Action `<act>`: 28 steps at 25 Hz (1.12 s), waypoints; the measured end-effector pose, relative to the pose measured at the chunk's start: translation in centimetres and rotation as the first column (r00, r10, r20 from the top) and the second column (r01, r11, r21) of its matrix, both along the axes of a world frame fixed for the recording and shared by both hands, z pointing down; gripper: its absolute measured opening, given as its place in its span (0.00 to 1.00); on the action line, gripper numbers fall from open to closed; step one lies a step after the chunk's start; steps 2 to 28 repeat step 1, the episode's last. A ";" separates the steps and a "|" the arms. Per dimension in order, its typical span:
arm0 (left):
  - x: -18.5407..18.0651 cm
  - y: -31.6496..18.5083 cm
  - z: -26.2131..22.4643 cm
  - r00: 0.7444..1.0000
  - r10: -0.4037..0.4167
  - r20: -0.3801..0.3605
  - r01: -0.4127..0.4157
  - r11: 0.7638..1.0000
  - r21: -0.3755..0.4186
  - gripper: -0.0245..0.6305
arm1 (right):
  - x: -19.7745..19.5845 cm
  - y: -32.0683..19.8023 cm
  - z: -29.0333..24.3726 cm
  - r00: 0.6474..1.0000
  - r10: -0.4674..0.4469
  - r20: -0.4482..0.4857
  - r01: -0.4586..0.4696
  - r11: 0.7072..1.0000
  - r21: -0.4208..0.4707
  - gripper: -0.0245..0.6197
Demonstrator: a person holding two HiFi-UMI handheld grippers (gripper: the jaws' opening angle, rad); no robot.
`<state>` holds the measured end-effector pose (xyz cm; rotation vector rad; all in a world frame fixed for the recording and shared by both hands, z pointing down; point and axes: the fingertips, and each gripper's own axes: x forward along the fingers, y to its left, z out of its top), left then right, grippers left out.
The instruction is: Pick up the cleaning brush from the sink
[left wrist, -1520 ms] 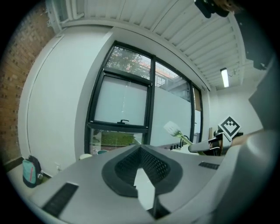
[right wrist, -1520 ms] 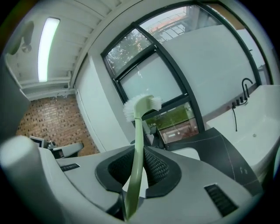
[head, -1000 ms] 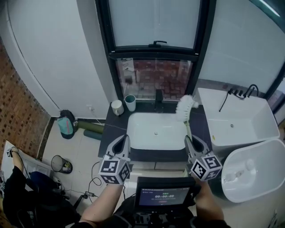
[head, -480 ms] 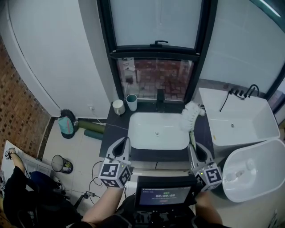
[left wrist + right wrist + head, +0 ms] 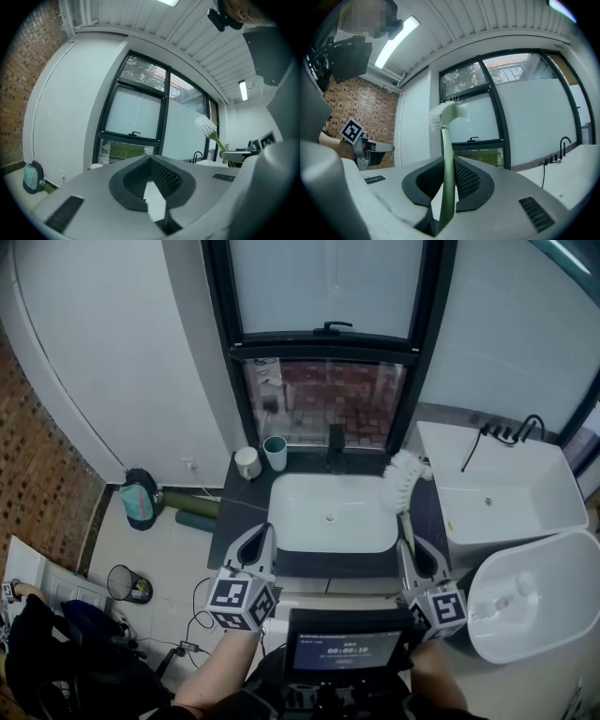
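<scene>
The cleaning brush [image 5: 405,478] has a white bristle head and a thin green handle. It is held up above the right edge of the white sink [image 5: 281,491]. My right gripper [image 5: 406,546] is shut on the handle, which runs upright between the pads [image 5: 464,180] in the right gripper view, bristles [image 5: 449,112] on top. My left gripper [image 5: 262,534] hovers at the sink's front left. Its jaws are together with nothing between them [image 5: 151,159]. The left gripper view shows the brush [image 5: 206,126] off to the right.
Two cups [image 5: 247,464] [image 5: 275,453] and a black faucet [image 5: 335,441] stand on the dark counter behind the sink. A white tub [image 5: 506,493] and a white rounded fixture [image 5: 530,601] lie to the right. A waste bin [image 5: 129,586] is on the floor at left.
My right gripper has shifted a little to the right and rolled, carrying the brush head toward the sink's right edge. The left gripper has stayed where it was.
</scene>
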<state>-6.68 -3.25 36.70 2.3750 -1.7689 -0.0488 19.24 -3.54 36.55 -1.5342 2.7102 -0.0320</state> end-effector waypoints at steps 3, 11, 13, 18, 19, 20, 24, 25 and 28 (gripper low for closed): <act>0.0 0.0 0.0 1.000 0.005 0.001 -0.005 1.000 -0.002 0.05 | 0.0 -0.1 -0.1 1.000 0.004 -0.004 -0.004 1.000 0.001 0.08; 0.0 0.0 0.0 1.000 0.005 0.001 -0.005 1.000 -0.002 0.05 | 0.0 -0.1 -0.1 1.000 0.004 -0.004 -0.004 1.000 0.001 0.08; 0.0 0.0 0.0 1.000 0.005 0.001 -0.005 1.000 -0.002 0.05 | 0.0 -0.1 -0.1 1.000 0.004 -0.004 -0.004 1.000 0.001 0.08; 0.0 0.0 0.0 1.000 0.005 0.001 -0.005 1.000 -0.002 0.05 | 0.0 -0.1 -0.1 1.000 0.004 -0.004 -0.004 1.000 0.001 0.08; 0.0 0.0 0.0 1.000 0.005 0.001 -0.005 1.000 -0.002 0.05 | 0.0 -0.1 -0.1 1.000 0.004 -0.004 -0.004 1.000 0.001 0.08; 0.0 0.0 0.0 1.000 0.005 0.001 -0.005 1.000 -0.002 0.05 | 0.0 -0.1 -0.1 1.000 0.004 -0.004 -0.004 1.000 0.001 0.08; 0.0 0.0 0.0 1.000 0.005 0.001 -0.005 1.000 -0.002 0.05 | 0.0 -0.1 -0.1 1.000 0.004 -0.004 -0.004 1.000 0.001 0.08; 0.0 0.0 0.0 1.000 0.005 0.001 -0.005 1.000 -0.002 0.05 | 0.0 -0.1 -0.1 1.000 0.004 -0.004 -0.004 1.000 0.001 0.08; 0.0 0.0 0.0 1.000 0.005 0.001 -0.005 1.000 -0.002 0.05 | 0.0 -0.1 -0.1 1.000 0.004 -0.004 -0.004 1.000 0.001 0.08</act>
